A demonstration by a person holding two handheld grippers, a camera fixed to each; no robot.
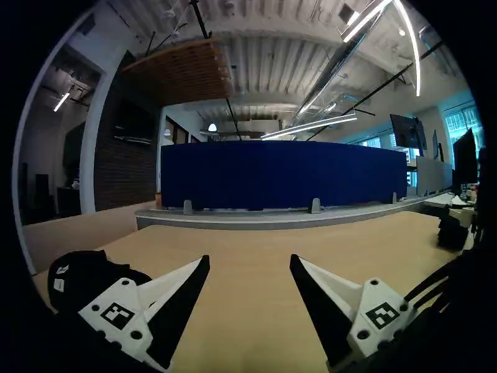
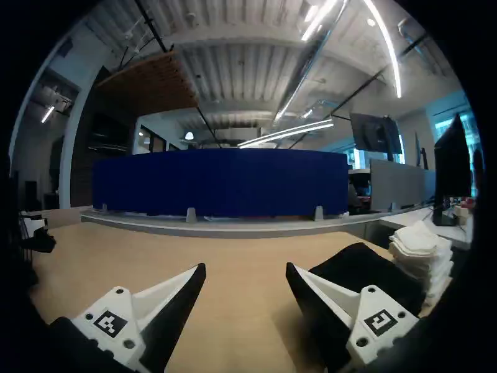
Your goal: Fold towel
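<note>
In the left gripper view, a black bundle [image 1: 84, 273] with white tags lies at the far left on the worktop [image 1: 248, 236], just behind my left-hand finger. I cannot tell what the bundle is. The left gripper [image 1: 248, 258] sits low over the tan wood. Its 2 fingers [image 1: 180, 292] are spread wide with nothing between them, only bare worktop in the gap. Beyond them a blue divider [image 1: 279, 174] runs across the far edge of the worktop. At the far right a small dark object [image 1: 452, 231] rests near the worktop's edge, with monitors [image 1: 466, 155] behind it.

In the right gripper view, a dark object [image 2: 38, 239] sits at the far left edge of the worktop [image 2: 186, 248]. The right gripper [image 2: 245, 265] is also low over the wood. Its 2 fingers [image 2: 168, 298] are wide apart and hold nothing. The same blue divider [image 2: 217, 183] stands across the back. A black cloth [image 2: 366, 264] lies on the worktop just behind my right-hand finger. Right of it, touching or almost touching it, is a stack of folded white towels [image 2: 422, 252] at the worktop's right edge. The stack is well outside the gap between the fingers. A dark monitor [image 2: 450, 168] stands farther back on the right.
</note>
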